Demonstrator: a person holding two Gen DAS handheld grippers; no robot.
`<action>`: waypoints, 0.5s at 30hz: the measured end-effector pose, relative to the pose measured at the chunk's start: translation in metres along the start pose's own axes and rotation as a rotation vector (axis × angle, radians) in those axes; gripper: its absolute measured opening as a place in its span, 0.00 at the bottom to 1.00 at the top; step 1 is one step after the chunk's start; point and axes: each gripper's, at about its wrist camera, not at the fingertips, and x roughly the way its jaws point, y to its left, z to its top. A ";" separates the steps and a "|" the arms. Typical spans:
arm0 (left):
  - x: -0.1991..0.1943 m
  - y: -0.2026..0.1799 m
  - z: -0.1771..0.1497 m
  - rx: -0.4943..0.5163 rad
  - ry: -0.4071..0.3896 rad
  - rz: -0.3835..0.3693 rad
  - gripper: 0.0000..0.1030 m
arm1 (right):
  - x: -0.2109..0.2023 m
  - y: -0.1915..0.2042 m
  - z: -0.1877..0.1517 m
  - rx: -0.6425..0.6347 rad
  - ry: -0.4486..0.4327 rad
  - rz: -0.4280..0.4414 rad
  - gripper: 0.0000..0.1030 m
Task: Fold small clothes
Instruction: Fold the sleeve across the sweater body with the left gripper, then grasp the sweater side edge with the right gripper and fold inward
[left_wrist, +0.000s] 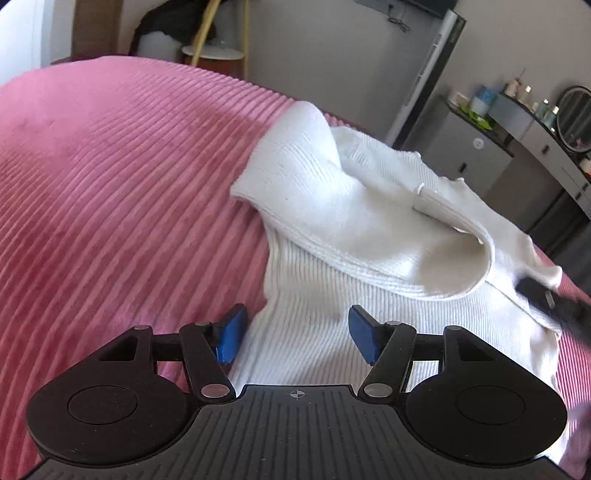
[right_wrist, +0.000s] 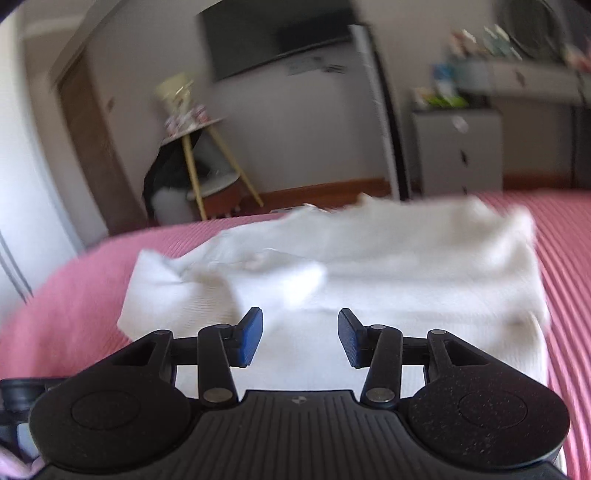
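Garment: a white ribbed knit top (left_wrist: 332, 206) lies on the pink ribbed bed cover (left_wrist: 110, 184), right of centre in the left wrist view, one part folded over the rest.
Left hand-held gripper (left_wrist: 297, 334): low centre, blue pads spread apart over the knit's lower edge, pinching nothing.
Right hand-held gripper (right_wrist: 300, 341): low centre of its blurred view, pads parted, nothing between them, the top (right_wrist: 369, 258) beyond.
Background: a dresser (left_wrist: 546, 147) at upper right.
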 end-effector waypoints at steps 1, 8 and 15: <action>-0.002 0.004 -0.003 0.006 -0.012 0.002 0.64 | 0.006 0.016 0.007 -0.050 0.005 -0.006 0.43; 0.004 0.015 -0.002 -0.078 -0.033 -0.049 0.64 | 0.065 0.067 0.030 -0.287 0.162 -0.209 0.37; 0.004 0.009 -0.002 -0.041 -0.055 -0.043 0.65 | 0.037 0.022 0.046 -0.081 0.035 -0.220 0.06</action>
